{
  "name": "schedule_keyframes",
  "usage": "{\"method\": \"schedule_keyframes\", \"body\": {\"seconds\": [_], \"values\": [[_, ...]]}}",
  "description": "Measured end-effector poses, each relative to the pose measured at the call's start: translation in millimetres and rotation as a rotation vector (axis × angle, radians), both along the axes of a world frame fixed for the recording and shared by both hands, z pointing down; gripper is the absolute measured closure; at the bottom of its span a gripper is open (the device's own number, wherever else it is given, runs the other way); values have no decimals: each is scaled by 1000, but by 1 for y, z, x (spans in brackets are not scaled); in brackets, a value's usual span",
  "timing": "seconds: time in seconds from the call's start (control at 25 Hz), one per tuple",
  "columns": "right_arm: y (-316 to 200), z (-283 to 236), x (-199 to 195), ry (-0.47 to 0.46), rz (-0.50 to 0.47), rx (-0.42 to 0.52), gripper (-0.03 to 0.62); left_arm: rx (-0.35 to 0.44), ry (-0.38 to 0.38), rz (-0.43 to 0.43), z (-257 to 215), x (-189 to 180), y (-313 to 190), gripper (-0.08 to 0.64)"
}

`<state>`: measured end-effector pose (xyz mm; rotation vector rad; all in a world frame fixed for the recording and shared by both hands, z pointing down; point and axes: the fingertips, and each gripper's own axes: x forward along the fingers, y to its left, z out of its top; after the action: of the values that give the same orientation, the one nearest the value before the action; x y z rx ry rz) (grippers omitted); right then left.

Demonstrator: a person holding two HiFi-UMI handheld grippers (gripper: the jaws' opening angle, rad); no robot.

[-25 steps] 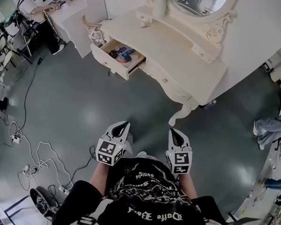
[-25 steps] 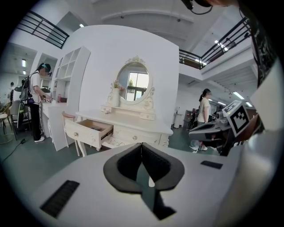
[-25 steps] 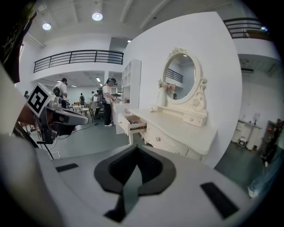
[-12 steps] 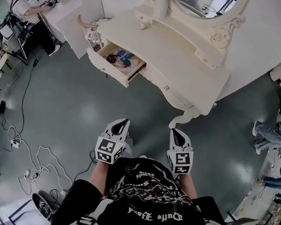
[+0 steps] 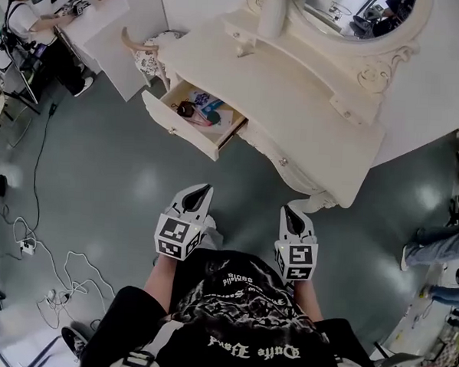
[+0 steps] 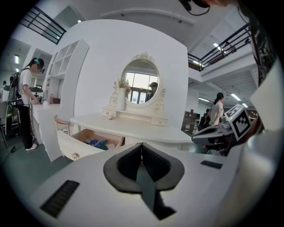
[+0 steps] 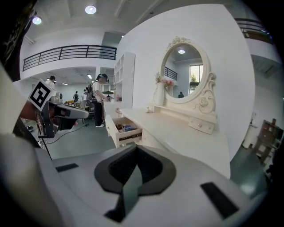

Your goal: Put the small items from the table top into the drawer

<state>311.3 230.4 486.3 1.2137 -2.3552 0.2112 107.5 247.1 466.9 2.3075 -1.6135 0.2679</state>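
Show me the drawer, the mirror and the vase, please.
drawer (image 5: 181, 131), head view, front panel.
mirror (image 7: 185, 71), right gripper view, glass.
vase (image 6: 120, 99), left gripper view, body.

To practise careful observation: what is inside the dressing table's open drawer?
The drawer holds a blue item, a dark round one and a pinkish one. Its back, under the table top, is hidden.

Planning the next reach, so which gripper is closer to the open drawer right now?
Left. The left gripper sits almost straight below the open drawer in the head view; the right gripper is off to its right, farther away.
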Motion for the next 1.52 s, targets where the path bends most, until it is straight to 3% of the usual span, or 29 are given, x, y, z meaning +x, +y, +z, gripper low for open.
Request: {"method": "schedule_keyframes", "body": {"seconds": [0.44,0.8,1.24,1.52], "values": [[-53,-6,-63,-16,65,19,583,28,-30,78,-13,-61,-66,545],[-83,-14,-93,-34,98,44,582,31,-40,130,-14,-86,-93,545],[-99,-7,-113,-10,70,8,581,-6,-1,119,-4,-104,-110,545],[-134,-2,-127,-13,45,1,581,-15,10,60,-2,-125,-129,545]]}}
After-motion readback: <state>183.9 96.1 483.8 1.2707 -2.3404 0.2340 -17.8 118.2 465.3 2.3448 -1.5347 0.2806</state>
